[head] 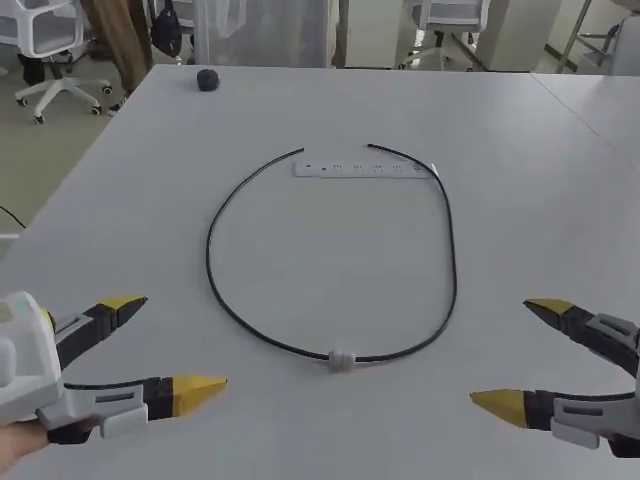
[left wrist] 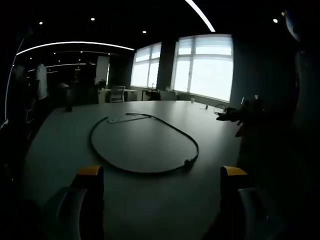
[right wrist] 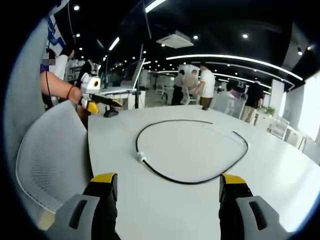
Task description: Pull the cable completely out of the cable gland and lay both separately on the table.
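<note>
With the cable (head: pixel 209 250) looped mid-frame on the desk (head: pixel 330 110), the cable gland (head: pixel 342 357) threaded at its lower centre, and the left hand-held gripper (head: pixel 180 342) and right hand-held gripper (head: pixel 502 352) held spread and empty at the lower corners, the whole loop could be dragged if the gland is pinched loosely.

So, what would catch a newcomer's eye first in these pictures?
A black cable lies in a wide loop in the middle of the white table, with a small pale gland on its near side. In the foreground, the left gripper and right gripper are held open, one on either side.
</note>
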A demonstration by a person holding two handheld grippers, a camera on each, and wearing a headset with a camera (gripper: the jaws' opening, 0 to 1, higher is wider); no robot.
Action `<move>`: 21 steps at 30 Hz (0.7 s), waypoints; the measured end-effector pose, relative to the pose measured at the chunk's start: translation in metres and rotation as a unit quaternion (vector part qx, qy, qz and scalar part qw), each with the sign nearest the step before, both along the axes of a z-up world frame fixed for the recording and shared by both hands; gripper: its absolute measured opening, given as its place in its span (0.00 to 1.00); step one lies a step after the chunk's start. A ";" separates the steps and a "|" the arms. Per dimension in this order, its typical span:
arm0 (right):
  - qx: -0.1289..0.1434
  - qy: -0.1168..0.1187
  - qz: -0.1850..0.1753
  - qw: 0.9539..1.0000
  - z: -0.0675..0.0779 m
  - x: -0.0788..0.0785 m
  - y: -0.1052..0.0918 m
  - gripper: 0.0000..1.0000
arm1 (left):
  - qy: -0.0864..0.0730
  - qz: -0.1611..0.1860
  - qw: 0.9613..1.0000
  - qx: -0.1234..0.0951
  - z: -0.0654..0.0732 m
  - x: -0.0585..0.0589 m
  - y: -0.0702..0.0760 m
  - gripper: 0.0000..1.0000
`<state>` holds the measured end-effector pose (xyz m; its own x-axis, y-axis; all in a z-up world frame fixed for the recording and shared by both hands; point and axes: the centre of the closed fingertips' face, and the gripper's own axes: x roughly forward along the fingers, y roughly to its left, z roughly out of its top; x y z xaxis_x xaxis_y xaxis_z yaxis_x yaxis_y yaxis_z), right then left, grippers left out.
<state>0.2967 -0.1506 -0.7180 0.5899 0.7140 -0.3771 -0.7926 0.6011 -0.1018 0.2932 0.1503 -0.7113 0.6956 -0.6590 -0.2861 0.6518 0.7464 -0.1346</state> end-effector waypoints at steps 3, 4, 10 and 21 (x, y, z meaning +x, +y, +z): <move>-0.001 0.005 0.003 1.000 -0.002 0.000 0.001 0.84 | 0.000 -0.002 1.000 0.001 0.000 0.000 -0.001 0.97; -0.001 0.003 0.003 1.000 -0.002 0.000 0.002 0.84 | -0.002 -0.003 1.000 0.002 0.000 0.000 -0.001 0.97; -0.001 0.004 0.006 1.000 -0.001 0.003 0.005 0.84 | 0.001 -0.004 1.000 0.002 -0.002 0.000 -0.001 0.97; -0.001 0.007 0.010 1.000 -0.003 0.004 0.007 0.83 | 0.003 -0.009 1.000 0.004 -0.003 0.000 -0.003 0.97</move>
<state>0.3005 -0.1437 -0.7209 0.5703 0.7251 -0.3861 -0.8059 0.5847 -0.0923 0.2928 0.1475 -0.7141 0.6825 -0.6686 -0.2953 0.6639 0.7361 -0.1323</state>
